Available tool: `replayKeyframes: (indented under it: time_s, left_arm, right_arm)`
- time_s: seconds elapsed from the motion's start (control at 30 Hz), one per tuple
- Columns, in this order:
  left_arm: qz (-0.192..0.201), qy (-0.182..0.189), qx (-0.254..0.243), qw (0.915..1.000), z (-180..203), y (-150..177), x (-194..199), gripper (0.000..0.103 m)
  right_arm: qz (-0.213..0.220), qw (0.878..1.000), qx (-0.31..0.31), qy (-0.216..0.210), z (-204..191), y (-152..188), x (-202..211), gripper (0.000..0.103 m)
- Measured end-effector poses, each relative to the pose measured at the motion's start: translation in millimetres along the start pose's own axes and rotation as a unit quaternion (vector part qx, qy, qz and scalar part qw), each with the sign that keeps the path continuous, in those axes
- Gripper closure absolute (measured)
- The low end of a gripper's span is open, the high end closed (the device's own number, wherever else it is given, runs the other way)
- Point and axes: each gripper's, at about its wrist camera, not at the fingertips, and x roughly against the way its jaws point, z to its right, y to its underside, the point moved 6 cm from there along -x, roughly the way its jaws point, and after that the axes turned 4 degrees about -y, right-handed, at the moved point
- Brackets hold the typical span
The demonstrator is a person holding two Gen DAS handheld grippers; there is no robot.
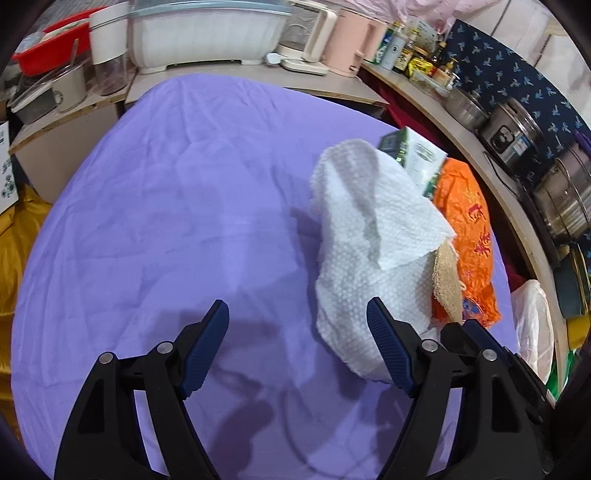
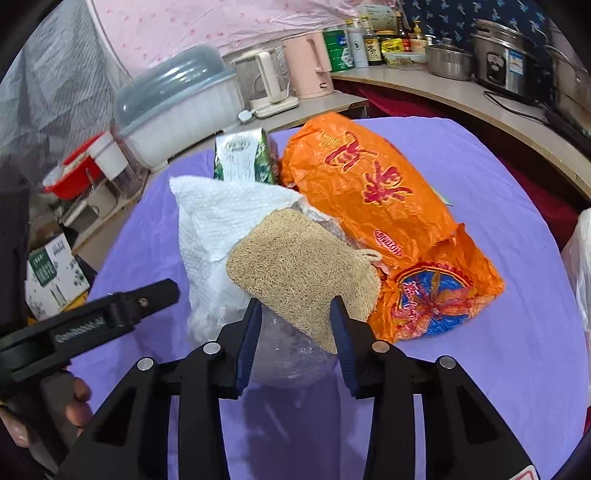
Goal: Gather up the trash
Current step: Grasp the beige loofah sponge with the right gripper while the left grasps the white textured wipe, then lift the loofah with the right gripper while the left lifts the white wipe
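A pile of trash lies on the purple cloth [image 1: 166,221]: a white paper towel [image 1: 373,236], a tan loofah sponge [image 2: 299,269], an orange plastic bag [image 2: 373,199], a green-and-white carton [image 2: 242,160] and crumpled clear plastic [image 2: 291,354]. My left gripper [image 1: 297,347] is open and empty, its right finger beside the paper towel. My right gripper [image 2: 295,332] has its jaws partly closed around the near edge of the sponge, above the clear plastic; whether the pads press it I cannot tell. The right gripper also shows in the left wrist view [image 1: 480,343].
Shelves behind hold a white lidded dish rack [image 1: 207,33], kettles [image 2: 306,66], bottles, pots and a rice cooker [image 1: 513,136]. A red basin [image 1: 51,48] and cartons [image 2: 55,277] stand at the left. A white plastic bag [image 1: 532,325] hangs off the table's right edge.
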Motion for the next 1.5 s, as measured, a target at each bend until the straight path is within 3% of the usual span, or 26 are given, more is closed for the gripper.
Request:
replayKeyframes:
  time_s: [0.07, 0.13, 0.37, 0.47, 0.53, 0.57, 0.6, 0.7, 0.77, 0.87, 1.27, 1.33, 1.5]
  left_arm:
    - [-0.001, 0.003, -0.009, 1.0, 9.0, 0.8, -2.8, 0.03]
    - [-0.004, 0.009, -0.016, 0.9998, 17.6, 2.0, -6.3, 0.03]
    - [-0.017, 0.011, -0.022, 0.9995, 30.6, -4.7, -30.1, 0.03]
    - [-0.018, 0.012, -0.016, 0.9996, 30.9, -9.5, -36.1, 0.03]
    - [-0.021, 0.014, -0.013, 0.9996, 32.0, -13.1, -41.9, 0.031]
    - [-0.025, 0.019, -0.011, 0.9994, 32.5, -13.7, -44.2, 0.033]
    - [-0.028, 0.028, -0.006, 0.9992, 33.4, -15.5, -45.6, 0.036]
    - [-0.03, 0.049, -0.007, 0.9984, 37.7, -20.7, -41.8, 0.057]
    - [-0.031, 0.06, -0.01, 0.9977, 41.3, -20.9, -37.7, 0.077]
    - [-0.029, 0.07, -0.01, 0.9971, 42.1, -21.6, -30.7, 0.089]
    - [-0.02, 0.086, -0.01, 0.996, 45.2, -23.8, -11.6, 0.096]
    - [-0.018, 0.09, -0.011, 0.9957, 44.9, -22.9, -7.7, 0.096]
    - [-0.011, 0.083, -0.019, 0.9963, 46.6, -21.8, -1.6, 0.096]
  right_arm:
    - [0.009, 1.0, -0.005, 0.001, 4.3, -2.1, 7.8, 0.073]
    - [0.012, 1.0, -0.015, -0.002, 11.3, -5.2, 13.9, 0.098]
    - [0.02, 0.998, -0.053, 0.022, 46.6, -11.2, 20.1, 0.099]
    - [0.016, 0.999, -0.039, 0.018, 41.6, -12.5, 19.3, 0.088]
    - [0.017, 0.999, -0.03, 0.013, 35.0, -12.1, 18.2, 0.066]
    - [0.019, 1.0, -0.021, 0.011, 29.2, -12.4, 16.5, 0.063]
    - [0.018, 1.0, -0.012, 0.012, 23.7, -12.3, 14.0, 0.058]
    - [0.015, 1.0, 0.017, 0.018, 10.3, -11.1, 5.2, 0.047]
    - [0.013, 0.999, 0.031, 0.022, 4.3, -10.7, -1.2, 0.045]
    - [0.016, 0.998, 0.041, 0.034, 1.2, -13.3, -10.3, 0.042]
    - [0.003, 0.998, 0.049, 0.038, 4.6, -10.0, -30.1, 0.038]
    - [-0.001, 0.997, 0.068, 0.03, -4.2, -7.2, -25.7, 0.029]
    - [0.001, 0.994, 0.1, 0.05, -11.7, -5.7, -29.6, 0.029]
